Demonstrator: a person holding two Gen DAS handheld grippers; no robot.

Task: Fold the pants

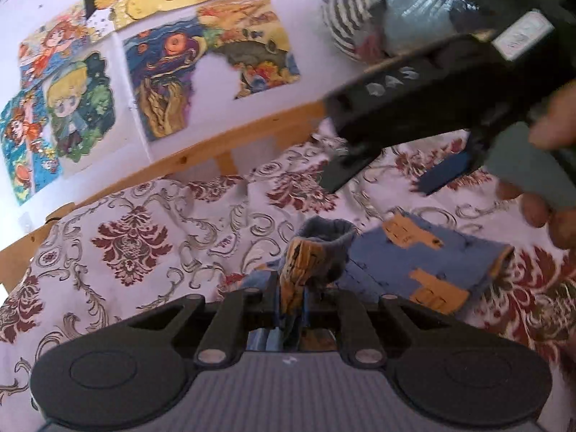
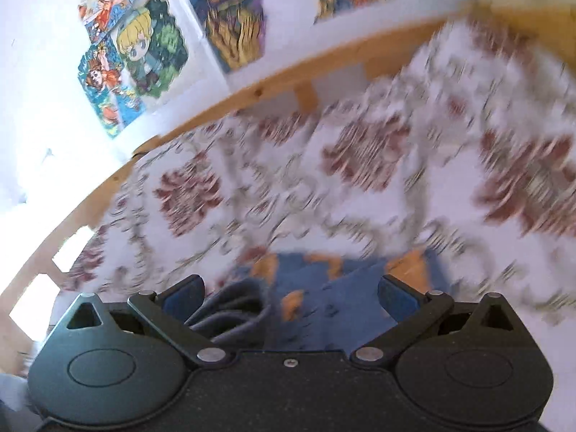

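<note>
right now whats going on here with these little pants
A person is folding small blue pants with orange patches on a flower-patterned bedspread. The left hand-held gripper is shut on a bunched part of the pants. The right hand-held gripper is open just above them, gripping nothing. The right view is blurred.
</note>
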